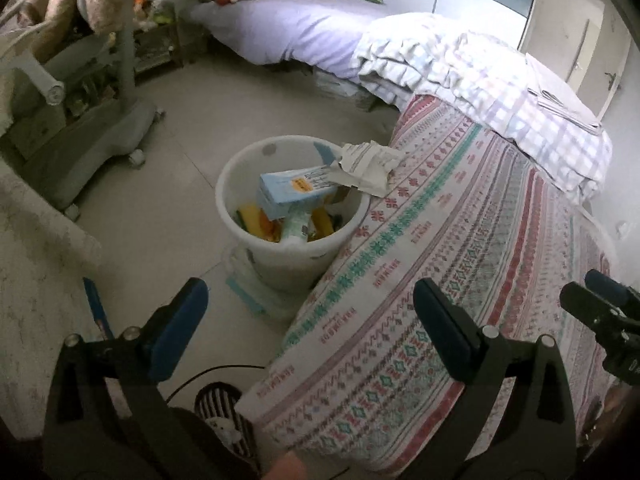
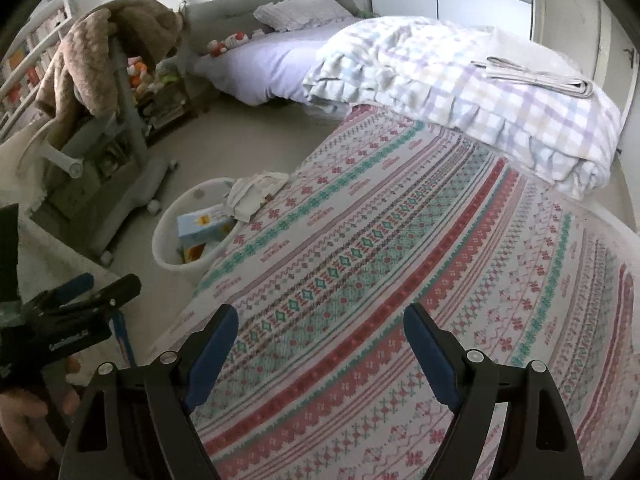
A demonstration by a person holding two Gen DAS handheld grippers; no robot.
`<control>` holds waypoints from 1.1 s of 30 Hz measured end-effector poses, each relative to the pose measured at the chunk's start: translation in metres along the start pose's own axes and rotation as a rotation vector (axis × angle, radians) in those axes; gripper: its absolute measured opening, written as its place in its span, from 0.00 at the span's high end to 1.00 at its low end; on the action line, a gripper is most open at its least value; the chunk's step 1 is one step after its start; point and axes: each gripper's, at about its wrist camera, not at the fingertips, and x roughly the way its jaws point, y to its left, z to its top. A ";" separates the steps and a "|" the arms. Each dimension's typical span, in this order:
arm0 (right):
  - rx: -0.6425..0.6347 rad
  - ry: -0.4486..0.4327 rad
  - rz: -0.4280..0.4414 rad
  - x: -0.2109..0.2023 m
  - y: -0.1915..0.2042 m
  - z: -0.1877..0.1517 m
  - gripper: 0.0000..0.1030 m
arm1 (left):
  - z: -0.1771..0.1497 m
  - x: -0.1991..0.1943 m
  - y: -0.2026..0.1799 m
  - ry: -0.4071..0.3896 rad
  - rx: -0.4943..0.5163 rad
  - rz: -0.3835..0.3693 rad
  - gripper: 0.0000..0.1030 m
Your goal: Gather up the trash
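Observation:
A white trash bin (image 1: 240, 184) stands on the floor against the bed's edge; it also shows in the right wrist view (image 2: 168, 248). It holds a light blue box (image 1: 292, 192) and other packaging. A crumpled paper (image 1: 372, 164) lies over the bin's rim and the bed edge; it also shows in the right wrist view (image 2: 252, 192). My left gripper (image 1: 312, 312) is open and empty, held well short of the bin. My right gripper (image 2: 320, 336) is open and empty above the patterned bedspread (image 2: 400, 240).
A checked quilt (image 2: 460, 92) with a folded newspaper (image 2: 540, 74) lies at the bed's far end. A wheeled grey stand (image 1: 100, 136) draped with a brown blanket stands left. A flat packet (image 1: 248, 292) and a blue pen (image 1: 96, 312) lie on the floor.

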 end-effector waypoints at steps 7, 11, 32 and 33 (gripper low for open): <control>-0.024 -0.022 0.003 -0.011 0.005 -0.008 0.16 | -0.015 -0.006 -0.016 -0.026 0.007 0.025 0.01; -0.058 -0.017 0.001 -0.009 0.011 -0.010 0.16 | -0.017 -0.009 -0.019 -0.031 0.003 0.034 0.01; -0.083 0.013 0.002 0.004 0.022 -0.010 0.16 | -0.018 -0.013 -0.014 -0.048 -0.030 0.058 0.01; -0.082 0.015 0.003 0.005 0.022 -0.010 0.16 | -0.017 -0.013 -0.014 -0.047 -0.030 0.057 0.01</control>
